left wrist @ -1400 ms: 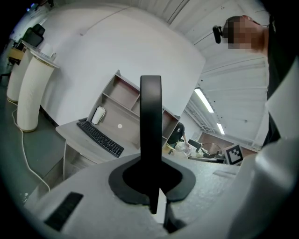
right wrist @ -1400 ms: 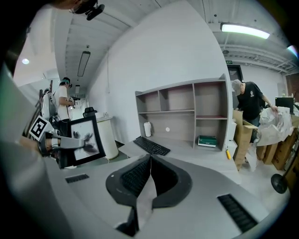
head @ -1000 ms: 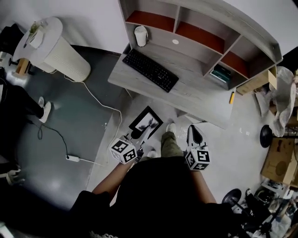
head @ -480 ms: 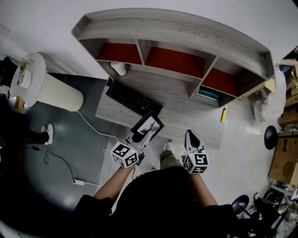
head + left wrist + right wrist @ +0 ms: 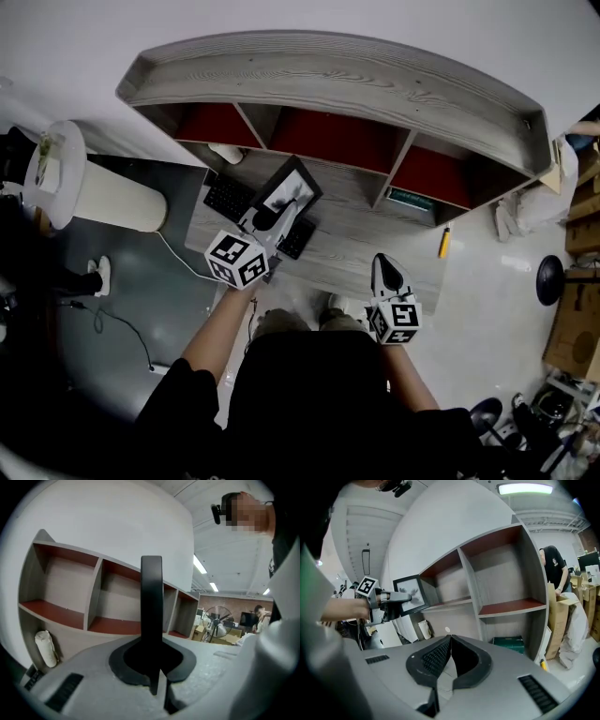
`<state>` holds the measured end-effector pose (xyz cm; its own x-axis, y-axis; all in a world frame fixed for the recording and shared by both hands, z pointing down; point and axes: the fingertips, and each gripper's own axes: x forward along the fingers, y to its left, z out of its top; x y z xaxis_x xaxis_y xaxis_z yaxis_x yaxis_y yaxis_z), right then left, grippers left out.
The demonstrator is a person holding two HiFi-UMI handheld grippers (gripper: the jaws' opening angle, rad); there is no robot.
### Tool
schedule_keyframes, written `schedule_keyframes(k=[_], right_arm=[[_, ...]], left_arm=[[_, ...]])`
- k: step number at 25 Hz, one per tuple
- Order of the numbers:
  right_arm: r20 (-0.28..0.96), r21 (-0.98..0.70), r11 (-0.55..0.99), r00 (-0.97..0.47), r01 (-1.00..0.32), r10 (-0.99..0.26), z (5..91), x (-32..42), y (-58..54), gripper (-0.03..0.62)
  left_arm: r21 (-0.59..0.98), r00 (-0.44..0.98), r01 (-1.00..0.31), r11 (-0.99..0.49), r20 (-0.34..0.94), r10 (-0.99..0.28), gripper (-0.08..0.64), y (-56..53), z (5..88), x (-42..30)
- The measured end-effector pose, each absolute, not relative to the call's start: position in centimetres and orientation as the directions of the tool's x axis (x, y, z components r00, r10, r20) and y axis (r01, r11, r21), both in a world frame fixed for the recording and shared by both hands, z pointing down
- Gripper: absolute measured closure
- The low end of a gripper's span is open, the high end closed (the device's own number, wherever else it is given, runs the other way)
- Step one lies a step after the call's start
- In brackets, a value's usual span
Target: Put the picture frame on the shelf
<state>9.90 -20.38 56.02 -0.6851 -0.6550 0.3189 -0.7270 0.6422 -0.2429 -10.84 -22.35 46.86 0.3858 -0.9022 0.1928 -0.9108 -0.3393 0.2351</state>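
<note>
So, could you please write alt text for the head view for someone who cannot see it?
Seen from above, the left gripper holds a black picture frame over the desk, near the wooden shelf. The right gripper is shut and empty, lower down, near the person's body.

place: office workspace | evidence: desk (image 5: 361, 251) with shelf unit (image 5: 328, 80), keyboard (image 5: 223, 195), cardboard boxes (image 5: 574, 330), fan (image 5: 218, 624), ceiling strip lights (image 5: 199, 564)

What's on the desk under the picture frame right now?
A black keyboard lies below the picture frame, which the left tool holds. Its middle is covered by frame and tool.
</note>
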Motion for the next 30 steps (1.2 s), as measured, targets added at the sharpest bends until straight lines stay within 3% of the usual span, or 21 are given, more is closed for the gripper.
schedule_keyframes(k=[6,30], right_arm=[[0.327,-0.244,0.619,-0.664,-0.747,-0.672,55.9,10.1,-21.4,0.578],[0.327,-0.199,0.442,-0.485,-0.875,-0.812,54.3,9.4,-23.3,0.578]], left_arm=[[0.185,0.289,-0.952,-0.245,0.275,-0.917,0.535,-28.3,46.7,-14.2],[0.261,0.555,-0.828,-0.496,0.255,-0.792,0.534,-41.2,46.7,-14.0]])
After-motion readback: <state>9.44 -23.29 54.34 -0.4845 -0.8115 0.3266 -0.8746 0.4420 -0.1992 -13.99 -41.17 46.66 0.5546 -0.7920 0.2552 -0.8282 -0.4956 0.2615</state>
